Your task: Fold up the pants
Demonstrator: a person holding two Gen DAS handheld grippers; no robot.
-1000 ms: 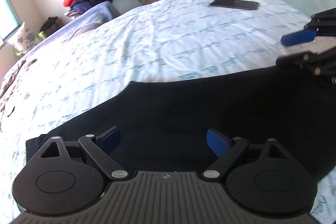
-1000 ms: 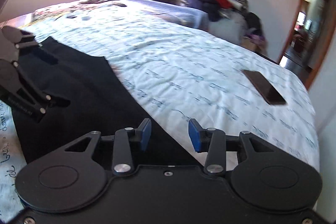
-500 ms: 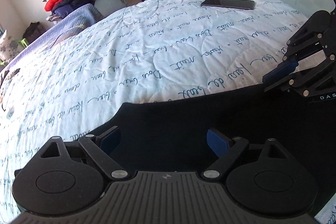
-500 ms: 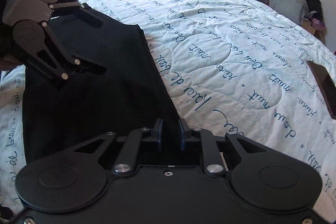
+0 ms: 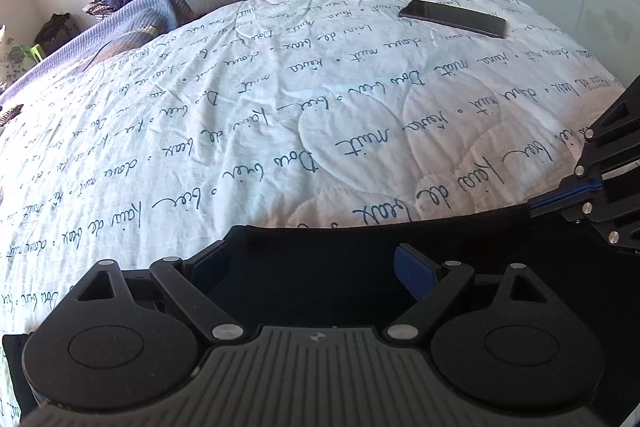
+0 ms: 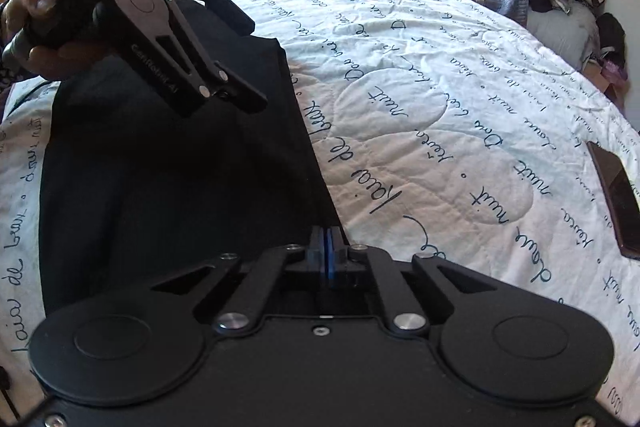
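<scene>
My right gripper [image 6: 325,247] has pinched shut, probably on the far edge of the black pants [image 6: 180,187] lying along the bed's [image 5: 280,107] near side; my left gripper [image 5: 312,267] hangs wide over their corner.

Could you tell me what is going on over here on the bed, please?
A person is folding black pants spread on a bed quilt, with a two-finger gripper in each hand. The right gripper is shut at the edge of the pants, apparently pinching the fabric. The left gripper is open over another part of the same edge, gripping nothing yet. A phone lies further up the bed, clear of the work.
</scene>
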